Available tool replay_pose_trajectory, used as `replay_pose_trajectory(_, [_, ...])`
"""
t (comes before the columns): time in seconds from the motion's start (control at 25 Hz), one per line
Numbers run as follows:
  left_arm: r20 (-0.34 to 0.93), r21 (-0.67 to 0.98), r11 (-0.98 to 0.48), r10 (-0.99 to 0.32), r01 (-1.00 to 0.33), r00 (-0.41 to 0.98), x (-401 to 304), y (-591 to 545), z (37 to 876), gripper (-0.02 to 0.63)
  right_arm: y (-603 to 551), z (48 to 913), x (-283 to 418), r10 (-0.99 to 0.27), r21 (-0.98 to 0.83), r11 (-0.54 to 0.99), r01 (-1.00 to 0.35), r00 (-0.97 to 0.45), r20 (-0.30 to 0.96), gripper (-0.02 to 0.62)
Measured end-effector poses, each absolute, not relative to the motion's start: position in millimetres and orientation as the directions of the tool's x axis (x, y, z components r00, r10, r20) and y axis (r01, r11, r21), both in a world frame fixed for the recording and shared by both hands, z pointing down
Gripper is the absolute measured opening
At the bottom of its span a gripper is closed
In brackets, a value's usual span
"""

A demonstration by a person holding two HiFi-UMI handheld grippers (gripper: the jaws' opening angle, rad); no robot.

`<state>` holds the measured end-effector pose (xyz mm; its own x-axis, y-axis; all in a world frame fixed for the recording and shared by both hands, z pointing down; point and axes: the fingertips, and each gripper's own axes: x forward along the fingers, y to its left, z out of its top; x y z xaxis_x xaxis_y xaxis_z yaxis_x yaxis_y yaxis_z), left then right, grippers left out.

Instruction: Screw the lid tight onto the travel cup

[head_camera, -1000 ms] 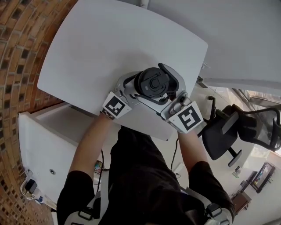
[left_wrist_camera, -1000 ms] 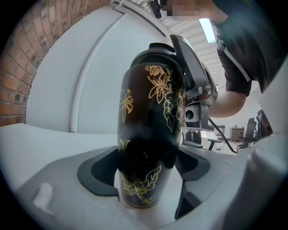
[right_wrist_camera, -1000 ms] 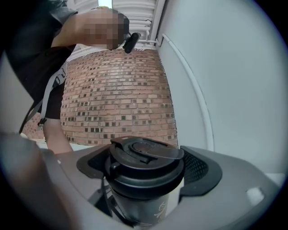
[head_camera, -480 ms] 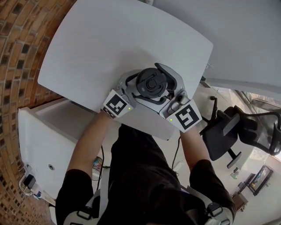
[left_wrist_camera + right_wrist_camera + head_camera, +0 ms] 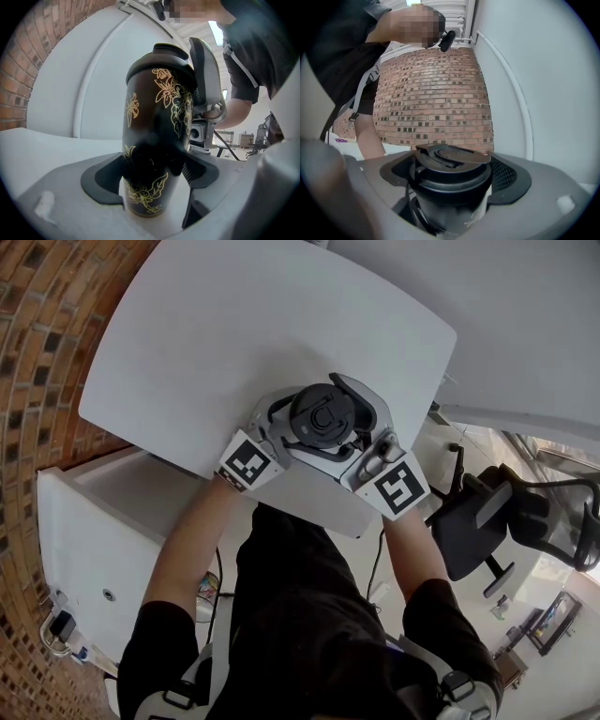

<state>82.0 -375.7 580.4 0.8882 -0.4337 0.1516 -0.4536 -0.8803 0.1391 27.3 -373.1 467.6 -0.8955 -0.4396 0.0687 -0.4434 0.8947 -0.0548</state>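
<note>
Two grippers meet mid-frame over the white rounded table (image 5: 234, 324). The left gripper (image 5: 292, 430) has its jaws closed round the lower body of the upright black travel cup with gold flowers (image 5: 154, 117). The right gripper (image 5: 349, 424) clamps the black plastic lid (image 5: 450, 165) on top of it.

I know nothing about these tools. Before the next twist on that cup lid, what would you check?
1. Grip of the left tool on the travel cup: ok, shut on its body.
2. Grip of the right tool on the lid: ok, shut on it.
3. Is the lid level on the cup: ok, as far as the right gripper view shows.
4. Is the cup's base resting on the table: cannot tell.
5. Is the lid screwed fully tight: cannot tell.
</note>
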Motion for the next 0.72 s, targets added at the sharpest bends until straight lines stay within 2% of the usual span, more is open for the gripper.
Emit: replay_pose_trajectory(0.72, [0.157, 0.14, -0.88, -0.432, -0.453, 0.888, 83.2, -375.4, 580.6, 0.39, -376.6, 467.0, 32.2, -0.577, -0.048, 0.814, -0.579, -0.815, 0.053, 0.476])
